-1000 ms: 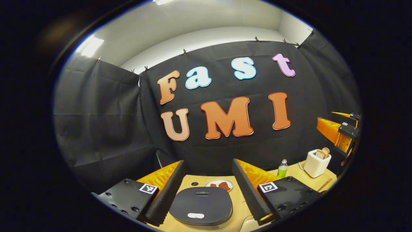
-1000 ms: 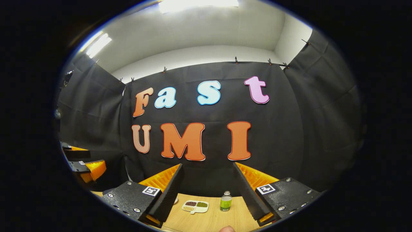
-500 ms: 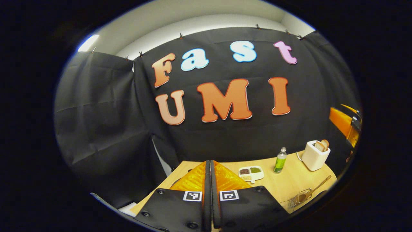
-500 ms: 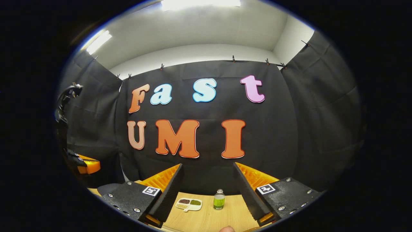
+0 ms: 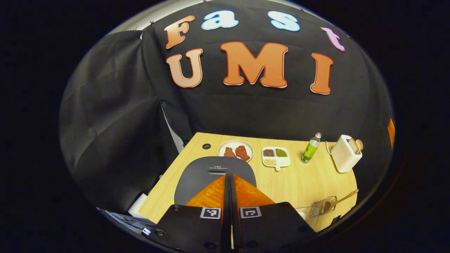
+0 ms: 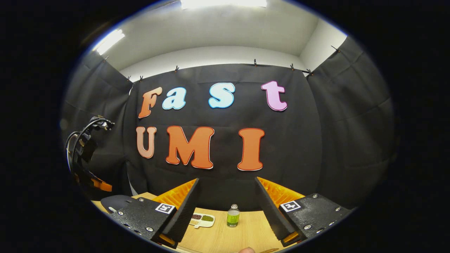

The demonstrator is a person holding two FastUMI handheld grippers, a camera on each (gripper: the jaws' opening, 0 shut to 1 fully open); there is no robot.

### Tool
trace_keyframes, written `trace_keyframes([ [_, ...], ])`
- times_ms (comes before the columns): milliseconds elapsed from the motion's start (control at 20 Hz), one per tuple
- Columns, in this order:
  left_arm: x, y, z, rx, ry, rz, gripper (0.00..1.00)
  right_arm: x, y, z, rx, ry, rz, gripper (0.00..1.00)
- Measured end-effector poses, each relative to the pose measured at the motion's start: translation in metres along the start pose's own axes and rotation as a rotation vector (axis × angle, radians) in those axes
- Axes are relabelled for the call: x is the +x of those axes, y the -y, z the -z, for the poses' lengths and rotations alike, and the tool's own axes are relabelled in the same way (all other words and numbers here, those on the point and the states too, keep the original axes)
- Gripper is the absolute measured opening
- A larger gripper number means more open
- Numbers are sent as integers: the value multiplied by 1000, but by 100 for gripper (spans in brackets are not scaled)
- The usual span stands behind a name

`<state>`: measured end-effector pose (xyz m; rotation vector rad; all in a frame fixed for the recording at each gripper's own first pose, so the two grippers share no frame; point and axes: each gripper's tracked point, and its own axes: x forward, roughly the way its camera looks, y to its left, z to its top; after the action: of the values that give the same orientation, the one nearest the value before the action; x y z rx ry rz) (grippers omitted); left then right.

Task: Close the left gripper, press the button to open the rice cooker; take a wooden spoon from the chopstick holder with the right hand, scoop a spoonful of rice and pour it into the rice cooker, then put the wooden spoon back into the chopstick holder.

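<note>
In the left gripper view my left gripper is shut, its fingers pressed together with nothing between them, above the near part of the dark grey rice cooker, whose lid is down. The cooker's front is hidden behind my fingers. At the table's right front, a wire chopstick holder holds a wooden spoon leaning right. A white divided dish with grains lies behind the cooker. In the right gripper view my right gripper is open, empty and high over the table; the left gripper and the cooker lid are at its left.
A plate with red pieces sits behind the cooker. A green bottle and a white toaster with bread stand at the back right. The wooden table ends at the black cloth wall. The bottle and the divided dish lie between my right fingers.
My left gripper went from open to shut, then tipped down toward the rice cooker. The right gripper stayed open and barely drifted.
</note>
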<state>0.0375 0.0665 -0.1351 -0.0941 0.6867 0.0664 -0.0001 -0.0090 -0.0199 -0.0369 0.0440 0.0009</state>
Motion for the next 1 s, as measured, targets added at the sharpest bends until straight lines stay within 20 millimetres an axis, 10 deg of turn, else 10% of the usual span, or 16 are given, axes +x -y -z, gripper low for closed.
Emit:
trace_keyframes([
  [700,40,-30,108,-133,-559,64,6,-17,46,42,-88,-69,96,94],
  [1000,48,-36,125,-186,-640,39,5,-21,51,52,-131,-98,120,93],
])
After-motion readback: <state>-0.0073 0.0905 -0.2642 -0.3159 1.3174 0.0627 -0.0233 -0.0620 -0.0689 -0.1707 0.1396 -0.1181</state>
